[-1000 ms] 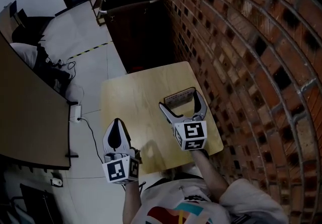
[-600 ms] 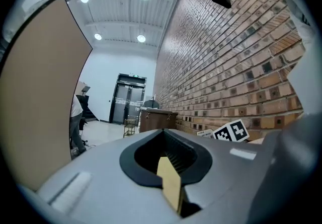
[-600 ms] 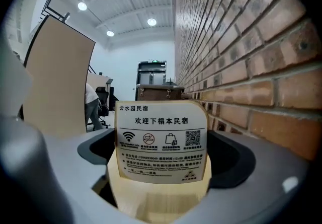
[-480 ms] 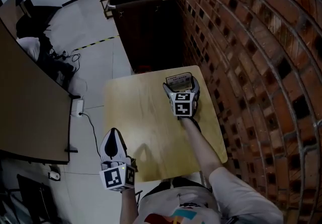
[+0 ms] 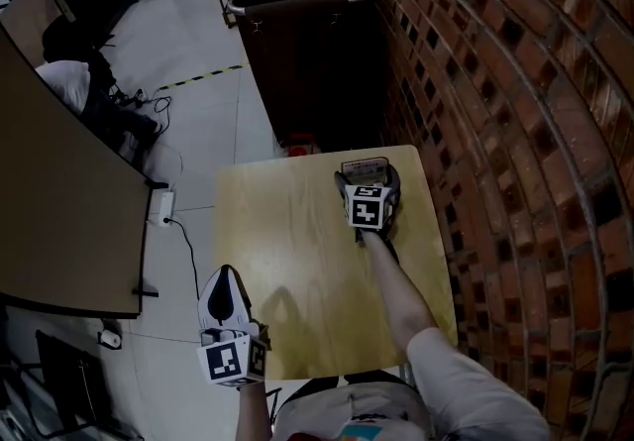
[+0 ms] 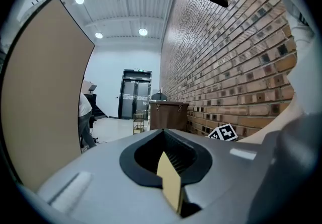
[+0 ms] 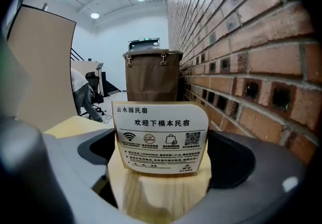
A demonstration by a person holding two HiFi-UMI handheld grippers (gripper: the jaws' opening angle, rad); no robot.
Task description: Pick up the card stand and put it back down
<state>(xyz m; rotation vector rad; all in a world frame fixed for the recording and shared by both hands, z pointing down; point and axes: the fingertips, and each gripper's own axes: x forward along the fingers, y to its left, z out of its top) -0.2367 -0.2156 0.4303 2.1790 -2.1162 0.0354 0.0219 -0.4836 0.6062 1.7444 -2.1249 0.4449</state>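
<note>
The card stand (image 5: 364,169), a white printed card on a pale wooden base, is at the far right of the wooden table (image 5: 287,261), close to the brick wall. My right gripper (image 5: 369,179) is shut on it, one jaw on each side of the base. In the right gripper view the card stand (image 7: 161,137) is upright and fills the gap between the jaws of the right gripper (image 7: 161,157). I cannot tell whether its base touches the table. My left gripper (image 5: 226,278) is shut and empty, off the table's near left corner; its left gripper view shows the tips (image 6: 163,135) together.
A brick wall (image 5: 515,132) runs along the table's right side. A tall brown bin (image 5: 297,43) stands beyond the far edge. A brown partition (image 5: 59,191) is to the left, with a power strip and cable (image 5: 160,208) on the floor. A person (image 7: 80,92) stands far back.
My right gripper has carried the card stand away from me, from mid-table to the far edge, mostly in the first half second. The left gripper has stayed near the front corner.
</note>
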